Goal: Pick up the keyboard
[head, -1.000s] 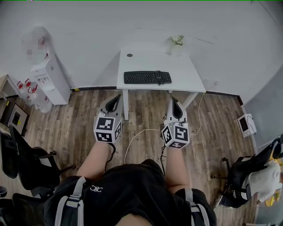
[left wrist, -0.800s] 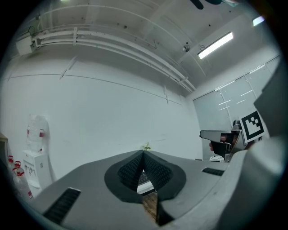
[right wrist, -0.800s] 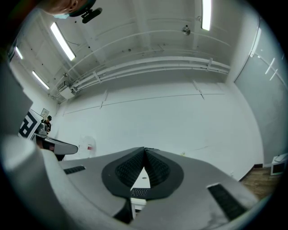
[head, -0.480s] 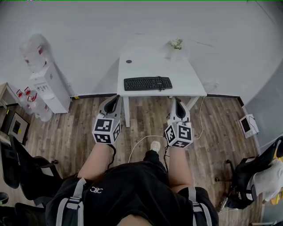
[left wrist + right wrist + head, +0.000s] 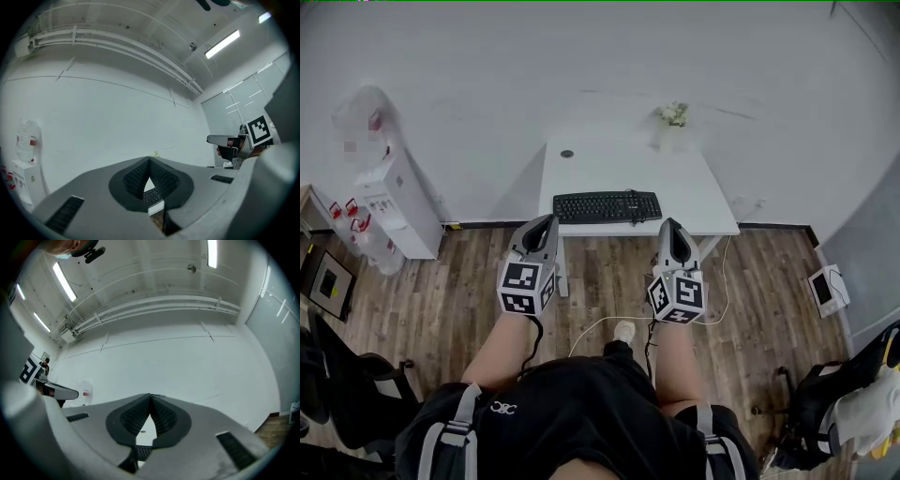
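Observation:
A black keyboard [image 5: 607,206] lies near the front edge of a white desk [image 5: 703,192] that stands against the wall. My left gripper [image 5: 548,221] is shut and empty, its tips just short of the desk's front left edge. Just short of the front right edge sits my right gripper [image 5: 668,225], also shut and empty. In the left gripper view a sliver of the keyboard [image 5: 151,194] shows through the gap behind the closed left gripper [image 5: 149,160]. In the right gripper view the closed right gripper [image 5: 150,396] points at the wall, with the keyboard [image 5: 143,452] low in the gap.
A small plant pot [image 5: 673,116] stands at the desk's back right. A water dispenser [image 5: 394,201] is against the wall at left. Office chairs [image 5: 337,375] flank me, one with cloth [image 5: 862,398] at right. A cable [image 5: 595,323] trails across the wooden floor.
Both grippers have moved forward toward the desk, from well short of it to almost at its front edge. The jaws stayed shut.

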The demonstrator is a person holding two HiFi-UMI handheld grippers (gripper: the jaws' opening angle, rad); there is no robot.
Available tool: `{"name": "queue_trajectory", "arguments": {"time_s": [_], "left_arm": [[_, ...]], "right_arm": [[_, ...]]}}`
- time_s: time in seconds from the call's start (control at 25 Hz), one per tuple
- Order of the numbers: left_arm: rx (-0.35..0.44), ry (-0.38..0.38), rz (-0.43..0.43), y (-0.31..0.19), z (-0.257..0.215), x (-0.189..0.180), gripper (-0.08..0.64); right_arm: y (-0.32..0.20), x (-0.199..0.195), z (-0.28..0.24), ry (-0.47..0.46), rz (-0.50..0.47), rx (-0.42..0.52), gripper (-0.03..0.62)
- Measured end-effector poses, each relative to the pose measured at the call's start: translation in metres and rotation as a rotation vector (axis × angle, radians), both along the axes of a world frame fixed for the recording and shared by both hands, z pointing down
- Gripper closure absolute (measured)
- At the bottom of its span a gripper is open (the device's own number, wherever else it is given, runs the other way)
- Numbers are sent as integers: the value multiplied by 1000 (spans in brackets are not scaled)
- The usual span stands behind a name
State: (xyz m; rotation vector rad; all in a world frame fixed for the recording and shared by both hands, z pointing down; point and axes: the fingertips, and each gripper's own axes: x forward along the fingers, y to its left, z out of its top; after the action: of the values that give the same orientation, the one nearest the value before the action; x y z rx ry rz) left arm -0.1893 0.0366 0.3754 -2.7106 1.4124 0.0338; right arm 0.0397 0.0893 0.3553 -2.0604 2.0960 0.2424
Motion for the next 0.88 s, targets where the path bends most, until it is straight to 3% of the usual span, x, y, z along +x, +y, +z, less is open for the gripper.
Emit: {"name": "queue_trajectory", "arguments": {"time_s": [0.28,0.88], "left_arm": [[-20,-3,-17,-89,8,58,551],[-63,-17,-128,-281,3,168,551]], "right_arm": [[-94,59,9,-14,-16,-27,586],[-309,170,6,-88,-170,-85,586]]}}
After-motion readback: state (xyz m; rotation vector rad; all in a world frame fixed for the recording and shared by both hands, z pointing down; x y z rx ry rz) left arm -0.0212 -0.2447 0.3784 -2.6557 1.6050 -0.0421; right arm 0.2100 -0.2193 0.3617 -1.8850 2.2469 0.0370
